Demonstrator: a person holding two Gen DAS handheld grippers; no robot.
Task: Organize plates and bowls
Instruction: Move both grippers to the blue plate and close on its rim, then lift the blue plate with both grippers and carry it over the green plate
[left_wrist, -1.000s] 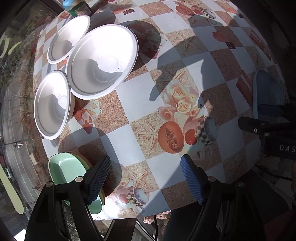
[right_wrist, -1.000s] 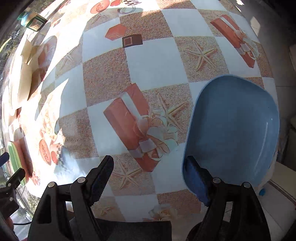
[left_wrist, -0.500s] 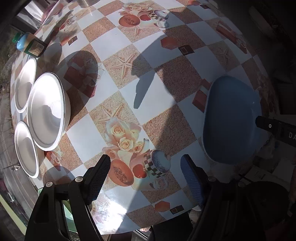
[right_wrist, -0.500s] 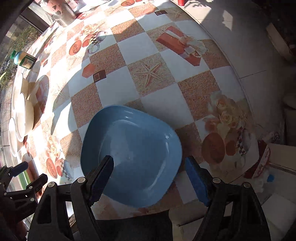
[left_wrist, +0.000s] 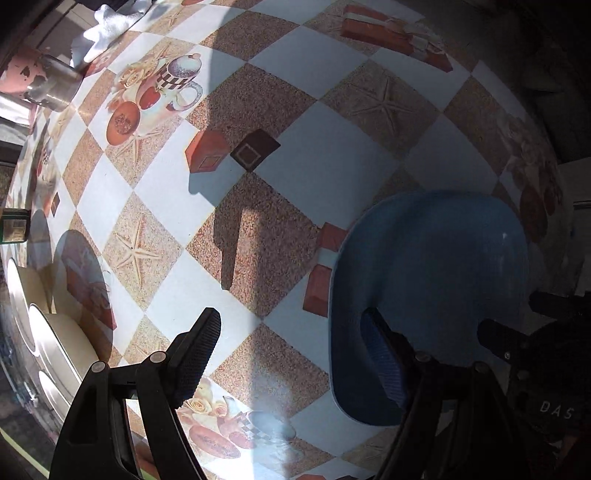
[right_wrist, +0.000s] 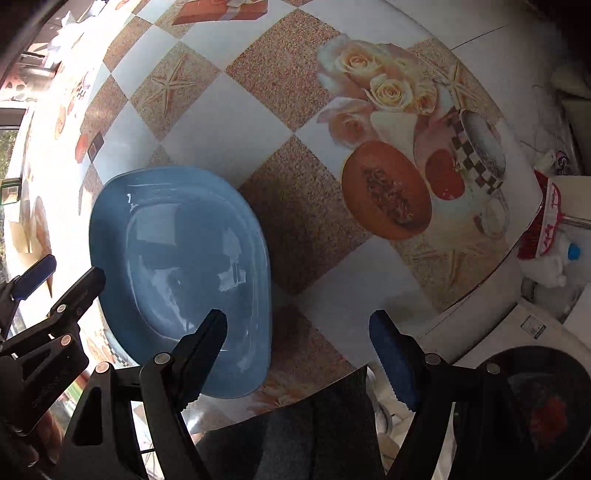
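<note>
Both views have swung from the white bowls (left_wrist: 55, 343) to the blue plate (left_wrist: 436, 295) at the bench's (left_wrist: 332, 166) near edge. The left gripper (left_wrist: 291, 350) and right gripper (right_wrist: 295, 350) now flank it, jaws apart, ready to grasp.

Glossy smooth blue plate (right_wrist: 177, 258)

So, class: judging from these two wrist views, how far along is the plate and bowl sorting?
Done: white bowls sit grouped at the table's left edge. In hand: nothing; the left gripper and right gripper are open beside the blue plate. Left: gripping and placing that plate.
</note>
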